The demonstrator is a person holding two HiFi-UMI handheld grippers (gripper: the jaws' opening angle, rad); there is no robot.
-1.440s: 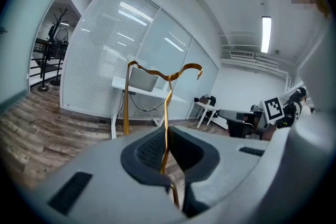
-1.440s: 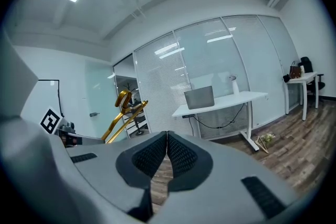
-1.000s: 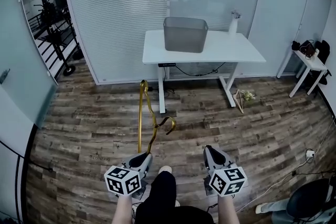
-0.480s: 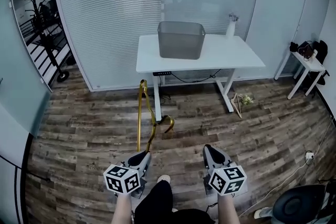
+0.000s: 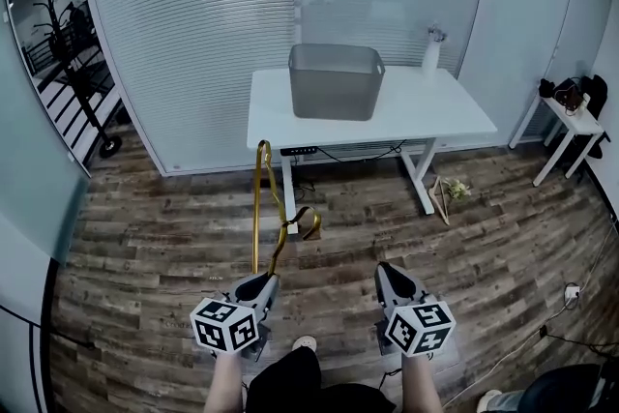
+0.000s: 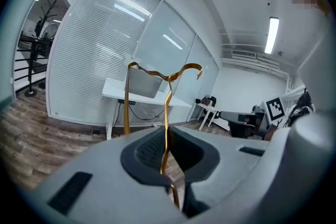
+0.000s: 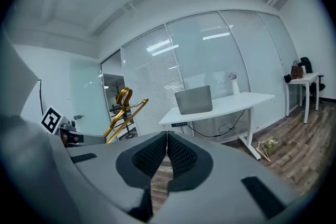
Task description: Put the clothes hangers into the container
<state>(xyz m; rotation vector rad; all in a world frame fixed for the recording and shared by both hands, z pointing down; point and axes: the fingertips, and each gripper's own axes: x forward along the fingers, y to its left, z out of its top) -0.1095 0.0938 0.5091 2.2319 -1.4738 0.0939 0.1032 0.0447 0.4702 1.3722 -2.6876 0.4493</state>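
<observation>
My left gripper (image 5: pixel 259 286) is shut on a gold clothes hanger (image 5: pixel 274 208), which sticks out ahead of the jaws over the floor. In the left gripper view the gold hanger (image 6: pixel 167 113) runs between the pads, its hook curling at the top. My right gripper (image 5: pixel 389 278) is shut with nothing between its pads (image 7: pixel 157 152); the gold hanger (image 7: pixel 122 110) shows off to its left. The grey container (image 5: pixel 336 81) stands on the white table (image 5: pixel 455 112) ahead, also visible as the grey container (image 7: pixel 193 100) in the right gripper view.
A white bottle (image 5: pixel 432 50) stands on the table's right end. A wooden hanger (image 5: pixel 441 195) lies on the plank floor by the table leg. A small side table (image 5: pixel 564 127) with dark items is at the far right. Glass partition walls close the back and left.
The table and container have grown larger and nearer in the head view as both grippers travelled forward together. The gold hanger stays gripped by the left gripper.
</observation>
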